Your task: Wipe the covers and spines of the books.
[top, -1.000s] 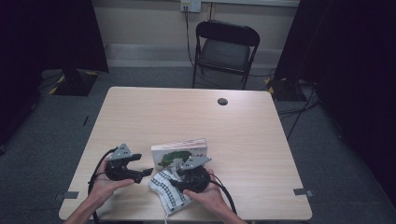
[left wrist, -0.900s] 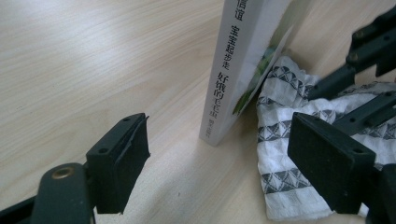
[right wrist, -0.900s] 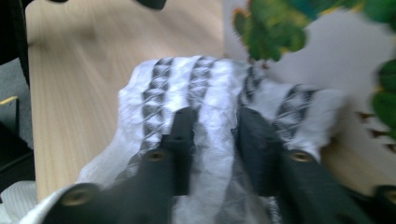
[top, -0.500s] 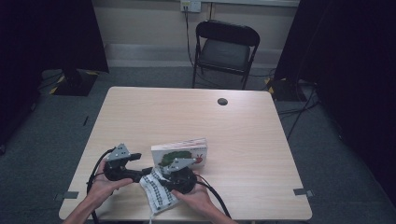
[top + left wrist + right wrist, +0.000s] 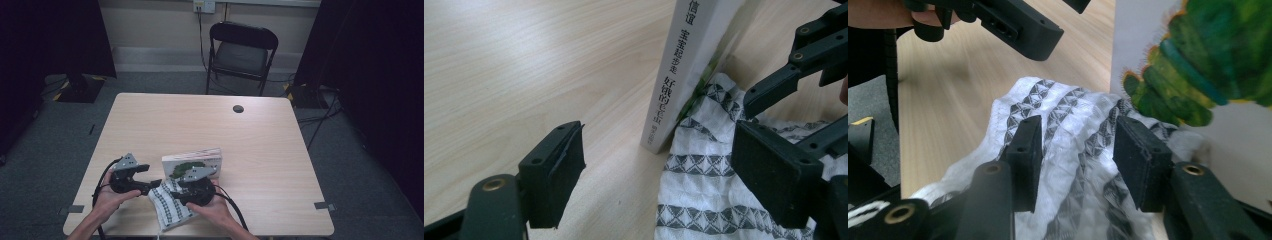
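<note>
Since a second ago the right gripper (image 5: 1075, 160) shifted left beside the book (image 5: 192, 161); its jaws just reopened, half-spread astride the cloth (image 5: 1073, 130), gripping nothing.

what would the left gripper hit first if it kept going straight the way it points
Probably the white book's spine, standing just ahead between its open jaws; the white patterned cloth lies lower right. Depth is hard to judge.

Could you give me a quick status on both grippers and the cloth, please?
Left gripper open at cloth's edge. Right gripper jaws just opened, astride patterned cloth, no squeeze. Book lies against cloth's far end.
</note>
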The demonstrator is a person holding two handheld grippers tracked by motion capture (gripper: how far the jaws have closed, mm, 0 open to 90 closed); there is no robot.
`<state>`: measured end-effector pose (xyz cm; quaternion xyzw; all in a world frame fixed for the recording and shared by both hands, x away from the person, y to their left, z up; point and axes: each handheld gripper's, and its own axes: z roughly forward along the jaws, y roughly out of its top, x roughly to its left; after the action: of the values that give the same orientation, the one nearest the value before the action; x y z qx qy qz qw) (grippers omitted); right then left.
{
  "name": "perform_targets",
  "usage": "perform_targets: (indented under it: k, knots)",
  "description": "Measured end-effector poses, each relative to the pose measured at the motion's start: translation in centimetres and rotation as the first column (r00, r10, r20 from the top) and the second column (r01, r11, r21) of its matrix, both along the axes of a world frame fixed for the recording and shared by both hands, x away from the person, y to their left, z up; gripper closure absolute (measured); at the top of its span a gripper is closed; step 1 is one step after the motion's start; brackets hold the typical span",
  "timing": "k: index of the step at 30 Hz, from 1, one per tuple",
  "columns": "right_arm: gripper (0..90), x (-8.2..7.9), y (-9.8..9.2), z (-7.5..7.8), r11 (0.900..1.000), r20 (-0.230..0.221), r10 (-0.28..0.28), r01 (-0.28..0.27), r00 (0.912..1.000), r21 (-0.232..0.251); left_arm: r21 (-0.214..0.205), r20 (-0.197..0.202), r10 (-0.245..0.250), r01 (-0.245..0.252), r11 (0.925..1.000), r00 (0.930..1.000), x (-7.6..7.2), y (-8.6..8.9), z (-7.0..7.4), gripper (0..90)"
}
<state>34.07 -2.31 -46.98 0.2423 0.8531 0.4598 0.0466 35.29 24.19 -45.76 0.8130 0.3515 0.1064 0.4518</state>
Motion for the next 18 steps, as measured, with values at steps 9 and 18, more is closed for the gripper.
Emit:
perform_targets:
  k: [9, 18]
  knots:
    - [46.0, 0.5, -4.2, 1.7, 0.996, 0.033, -0.084, 0.082, 0.9959, 0.034, -0.005, 0.004, -0.006, 0.006, 1.0, 1.0, -0.2, 0.1, 0.1, 19.8]
    - [39.1, 0.7, -9.9, 3.2, 0.9774, 0.068, -0.21, 0.207, 0.9754, 0.043, 0.005, 0.001, -0.004, 0.004, 1.0, 1.0, -0.3, -0.1, 0.2, 21.6]
